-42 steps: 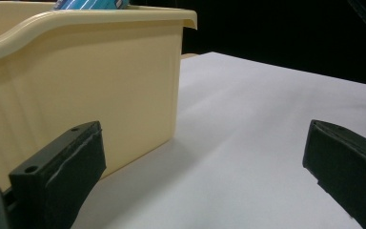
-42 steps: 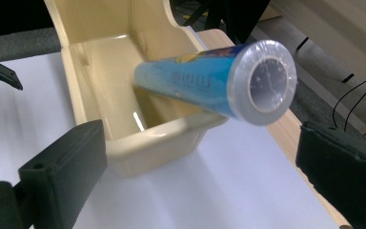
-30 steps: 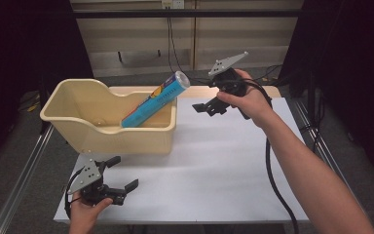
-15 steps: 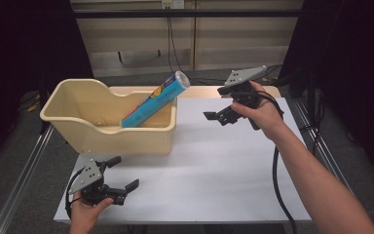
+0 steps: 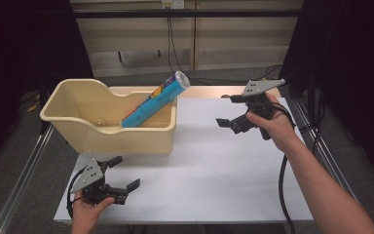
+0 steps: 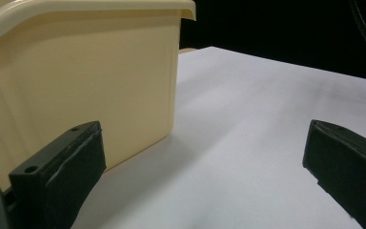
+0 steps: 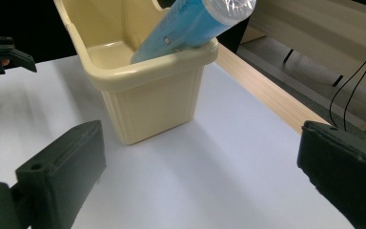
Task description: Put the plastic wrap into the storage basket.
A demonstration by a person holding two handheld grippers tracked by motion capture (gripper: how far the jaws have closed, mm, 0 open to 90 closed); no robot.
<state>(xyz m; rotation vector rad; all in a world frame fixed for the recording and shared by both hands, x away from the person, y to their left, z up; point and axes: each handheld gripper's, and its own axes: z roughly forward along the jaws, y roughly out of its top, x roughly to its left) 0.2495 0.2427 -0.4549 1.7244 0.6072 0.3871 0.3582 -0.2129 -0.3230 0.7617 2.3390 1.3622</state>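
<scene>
A cream plastic tub (image 5: 121,134) stands at about ten o'clock on the white surface (image 5: 214,165), and a blue cylindrical can (image 5: 155,99) lies tilted inside it, lower end down in the tub, clear-capped upper end resting on the rim at the tub's far right corner and projecting beyond it toward one o'clock. The right tongs (image 5: 230,111) hang in the air at about two o'clock, held by the person's right hand (image 5: 271,124), jaws spread wide with nothing between them and aimed toward the tub; they are well apart from the can. In the right gripper view the tub (image 7: 147,90) and the can (image 7: 190,21) appear ahead between the two spread black jaws, with bare surface (image 7: 209,181) in the gap. The left tongs (image 5: 124,174) sit low at about seven o'clock, near the front edge of the surface, gripped by the left hand (image 5: 88,208); their jaws likewise stand apart and hold nothing. In the left gripper view the front wall of the tub (image 6: 76,81) rises just beside the near jaw, not touching it as far as can be told. A black cable (image 5: 283,190) trails from the right tongs along the forearm.
</scene>
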